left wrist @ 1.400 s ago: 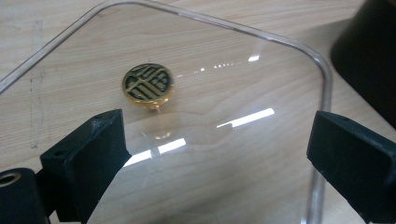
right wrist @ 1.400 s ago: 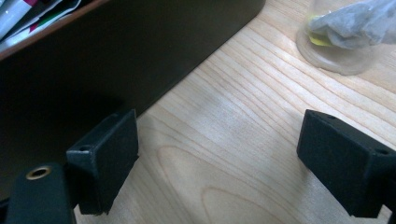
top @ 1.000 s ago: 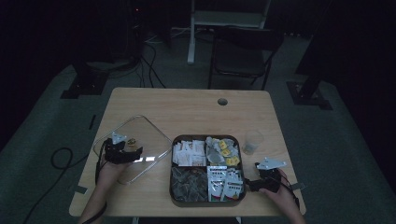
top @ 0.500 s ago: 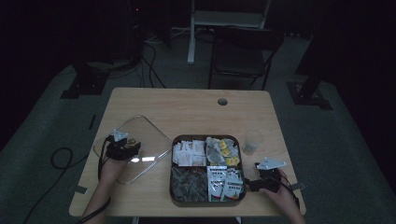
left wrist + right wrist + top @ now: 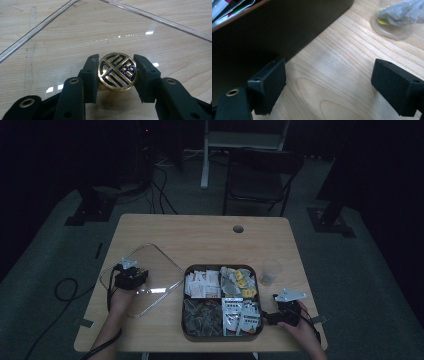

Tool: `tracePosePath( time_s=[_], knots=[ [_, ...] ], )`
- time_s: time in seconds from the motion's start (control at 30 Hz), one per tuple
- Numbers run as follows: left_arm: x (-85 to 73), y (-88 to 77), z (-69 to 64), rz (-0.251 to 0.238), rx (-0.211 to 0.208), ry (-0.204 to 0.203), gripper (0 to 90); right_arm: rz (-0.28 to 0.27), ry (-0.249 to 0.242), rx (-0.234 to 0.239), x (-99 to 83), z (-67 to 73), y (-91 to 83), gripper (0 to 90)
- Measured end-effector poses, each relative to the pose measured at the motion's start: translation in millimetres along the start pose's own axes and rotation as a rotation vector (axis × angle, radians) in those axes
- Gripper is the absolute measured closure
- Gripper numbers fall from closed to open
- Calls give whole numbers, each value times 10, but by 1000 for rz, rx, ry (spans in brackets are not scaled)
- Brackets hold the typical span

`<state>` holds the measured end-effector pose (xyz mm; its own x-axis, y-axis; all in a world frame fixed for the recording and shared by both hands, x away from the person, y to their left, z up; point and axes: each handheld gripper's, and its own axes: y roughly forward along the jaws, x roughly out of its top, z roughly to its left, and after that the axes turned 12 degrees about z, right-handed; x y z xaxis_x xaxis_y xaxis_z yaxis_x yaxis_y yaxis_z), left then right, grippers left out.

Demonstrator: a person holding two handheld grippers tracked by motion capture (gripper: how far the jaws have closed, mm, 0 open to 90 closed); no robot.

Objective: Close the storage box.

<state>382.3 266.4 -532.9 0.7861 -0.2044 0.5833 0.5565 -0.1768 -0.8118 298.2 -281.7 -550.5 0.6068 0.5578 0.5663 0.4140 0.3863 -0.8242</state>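
Your left gripper (image 5: 117, 72) has just closed its jaws on the clear lid's (image 5: 75, 37) gold knob (image 5: 118, 71), while your right gripper (image 5: 329, 87) rests wide open on the desk (image 5: 342, 65).

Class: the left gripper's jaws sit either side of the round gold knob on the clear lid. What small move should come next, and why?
Probably a short, straight lift. The left gripper has just closed its jaws on the gold knob of the clear lid, which lies flat on the table beside the open box.
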Motion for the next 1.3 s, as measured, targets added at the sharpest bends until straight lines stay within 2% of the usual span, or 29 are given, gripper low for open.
tracePosePath(
  time_s=[0.2,0.33,0.47,0.63,0.9,1.07,1.2,1.3],
  knots=[
    [6,-35,2,8,5,-5,594,0,0,0,0,-1,0,121],
    [-1,-87,15,7,14,8,595,0,0,0,0,-1,0,121],
    [14,-175,8,3,4,16,596,1,0,0,0,-1,-1,121],
    [59,-288,-12,-6,18,41,596,1,0,0,0,-1,-1,121],
    [136,-513,10,-52,-4,35,596,0,0,0,0,-1,0,121],
    [191,-663,26,-92,-49,49,596,0,0,0,0,-1,0,121],
    [235,-751,-26,-97,-61,71,597,0,0,0,0,-1,0,121],
    [253,-793,-92,-104,-84,84,596,0,0,0,0,0,0,121]
  ],
)
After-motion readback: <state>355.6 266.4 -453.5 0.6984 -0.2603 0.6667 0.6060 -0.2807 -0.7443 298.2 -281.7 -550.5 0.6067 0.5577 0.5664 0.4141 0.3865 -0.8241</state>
